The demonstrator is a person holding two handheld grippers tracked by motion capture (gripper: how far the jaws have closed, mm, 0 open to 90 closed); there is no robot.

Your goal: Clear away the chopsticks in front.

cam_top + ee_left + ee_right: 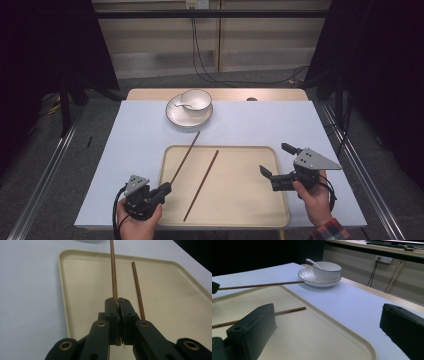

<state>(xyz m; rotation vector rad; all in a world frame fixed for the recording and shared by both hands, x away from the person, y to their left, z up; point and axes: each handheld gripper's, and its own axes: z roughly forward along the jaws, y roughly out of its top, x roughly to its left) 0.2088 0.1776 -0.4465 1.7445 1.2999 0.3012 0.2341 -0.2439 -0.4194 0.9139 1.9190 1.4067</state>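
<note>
Showing one brown chopstick (185, 157) clamped at its near end between the closed jaws of the left gripper (163, 189), shaft raised and slanting forward over the far left rim of the tray (235, 220), tip reaching toward the plate (175, 116). In the left gripper view, same chopstick (113, 272) pinched between the two black jaws and running straight up out of the picture. Second chopstick (201, 185) lying flat on the tray, just to the right of the held one, roughly parallel and apart from it; seen also beside the jaws in the left gripper view (138, 290) and on the tray floor in the right gripper view (289, 310). Tray beige, shallow, rounded at the corners, resting on the pale counter (135, 145) near its front edge. Right gripper (277, 162) held by a hand (312, 197) at the tray's right rim, jaws spread wide, nothing between them. Beyond the tray, near the counter's far edge, white bowl (196, 99) standing on the plate, white spoon (184, 104) leaning against the bowl with its handle over the plate. Left hand (136, 225) gripping the left gripper at the counter's front left.
</note>
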